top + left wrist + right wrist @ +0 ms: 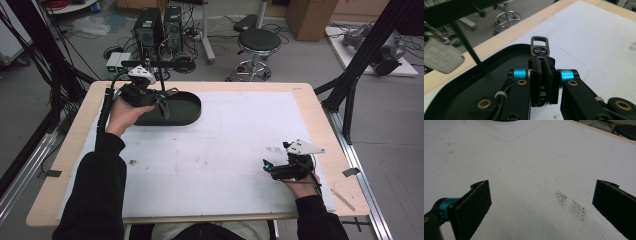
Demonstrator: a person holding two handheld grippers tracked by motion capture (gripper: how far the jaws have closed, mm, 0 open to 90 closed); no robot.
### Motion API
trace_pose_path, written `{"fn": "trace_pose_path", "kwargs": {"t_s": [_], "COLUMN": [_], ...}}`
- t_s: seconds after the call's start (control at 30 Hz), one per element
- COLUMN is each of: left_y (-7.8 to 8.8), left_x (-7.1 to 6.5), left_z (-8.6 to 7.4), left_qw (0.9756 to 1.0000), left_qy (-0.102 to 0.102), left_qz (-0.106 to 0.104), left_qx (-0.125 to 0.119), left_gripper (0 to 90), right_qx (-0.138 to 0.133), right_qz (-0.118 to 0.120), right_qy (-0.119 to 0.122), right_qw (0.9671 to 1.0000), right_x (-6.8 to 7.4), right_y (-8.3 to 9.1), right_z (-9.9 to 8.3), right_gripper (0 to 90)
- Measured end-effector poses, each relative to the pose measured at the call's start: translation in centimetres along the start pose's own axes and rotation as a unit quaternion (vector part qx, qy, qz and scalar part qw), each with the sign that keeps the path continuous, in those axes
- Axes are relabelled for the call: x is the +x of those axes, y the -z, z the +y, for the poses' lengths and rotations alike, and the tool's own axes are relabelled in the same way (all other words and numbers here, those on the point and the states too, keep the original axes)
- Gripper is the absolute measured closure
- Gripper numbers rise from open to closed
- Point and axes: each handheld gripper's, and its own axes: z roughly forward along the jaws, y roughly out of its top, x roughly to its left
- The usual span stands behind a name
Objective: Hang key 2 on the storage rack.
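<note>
My left gripper (163, 106) hangs over the left part of a black oval tray (187, 111) at the table's far left. In the left gripper view, this gripper (543, 60) is shut on a small metal keyring tag (539, 48) with a rectangular loop and a dark oval label. The tag sticks out past the jaw tips, above the tray's rim (499, 53). My right gripper (267, 166) rests low at the near right of the white mat (225, 145). Its jaws stand wide apart in the right gripper view (541, 202), with bare mat between them.
A dark smudge (571, 204) marks the mat just ahead of the right gripper. A small speck (132, 161) lies on the mat near the left forearm. Beyond the table are a stool (257, 42) and computer towers (160, 27). Black frame posts (350, 95) stand at the right edge.
</note>
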Motion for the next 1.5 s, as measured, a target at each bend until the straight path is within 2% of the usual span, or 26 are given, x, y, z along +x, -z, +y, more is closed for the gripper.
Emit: {"fn": "trace_pose_path", "kwargs": {"t_s": [0.1,0.13,0.4,0.53,0.83,1.03,1.27,1.3,1.5], "left_y": [0.4,0.6,0.9,0.8,0.5,-0.1,-1.3,-1.4,-2.0], "left_x": [0.6,0.8,1.5,1.7,2.4,3.2,3.6,3.6,3.3], "left_z": [0.2,0.3,1.8,2.6,4.3,4.8,4.5,4.4,4.2], "left_qw": [0.9999,0.9999,0.9997,0.9997,0.9991,0.9982,0.9975,0.9978,0.9967], "left_qy": [0.008,0.007,0.0,-0.01,-0.012,-0.006,0.0,0.007,0.001], "left_qz": [0.001,-0.003,0.013,0.02,0.04,0.058,0.064,0.059,0.065], "left_qx": [-0.012,-0.015,-0.02,-0.01,-0.008,0.011,0.029,0.029,0.048], "left_gripper": [84.3,84.3,84.3,84.2,84.2,84.2,84.0,83.8,83.7], "right_qx": [-0.001,-0.002,-0.001,-0.003,-0.002,-0.003,-0.002,-0.001,-0.002], "right_qz": [0.0,-0.001,-0.002,-0.003,-0.003,-0.003,-0.004,-0.003,-0.005], "right_qy": [0.002,0.002,0.003,0.003,0.001,0.001,0.0,0.001,0.0], "right_qw": [1.0,1.0,1.0,1.0,1.0,1.0,1.0,1.0,1.0], "right_x": [0.0,0.0,0.0,-0.1,-0.1,0.0,-0.1,-0.1,-0.1], "right_y": [0.0,0.1,0.1,0.1,0.1,0.3,0.3,0.3,0.4], "right_z": [0.0,0.0,0.0,0.0,0.0,-0.1,-0.1,-0.1,-0.2], "right_gripper": [1.3,1.3,1.3,1.3,1.3,1.3,1.3,1.3,1.3]}}
